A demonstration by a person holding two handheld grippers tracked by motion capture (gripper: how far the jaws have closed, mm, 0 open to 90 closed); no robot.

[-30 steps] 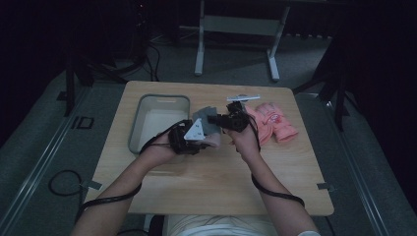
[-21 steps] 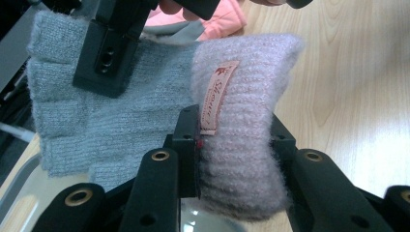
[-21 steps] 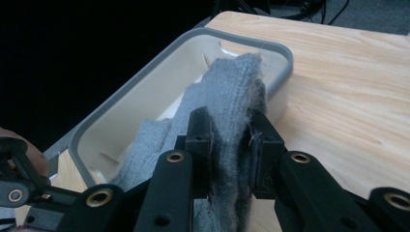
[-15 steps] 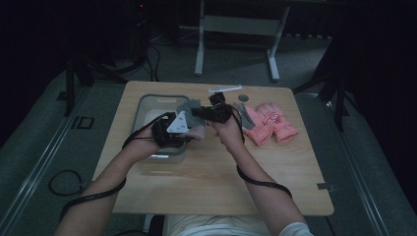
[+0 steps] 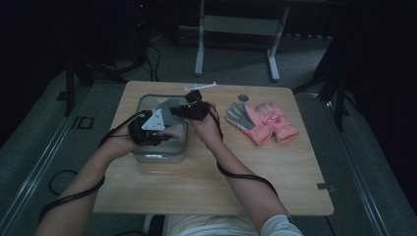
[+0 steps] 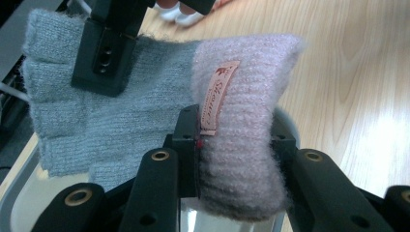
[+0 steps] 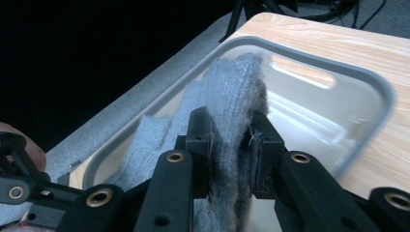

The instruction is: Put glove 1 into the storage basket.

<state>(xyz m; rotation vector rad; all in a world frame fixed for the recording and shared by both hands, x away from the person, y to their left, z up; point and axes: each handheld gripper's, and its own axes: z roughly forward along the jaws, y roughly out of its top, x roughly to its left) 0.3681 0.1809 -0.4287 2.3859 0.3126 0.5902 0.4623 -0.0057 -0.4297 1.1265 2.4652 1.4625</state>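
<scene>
**Glove held over the bin**

Both grippers have the knit glove above the clear bin. The left gripper clamps its pink cuff; the right gripper pinches the grey finger end. The glove's length seems to run cuff-to-fingers toward the bin's far rim. A pink glove pair lies right of the bin.
</scene>
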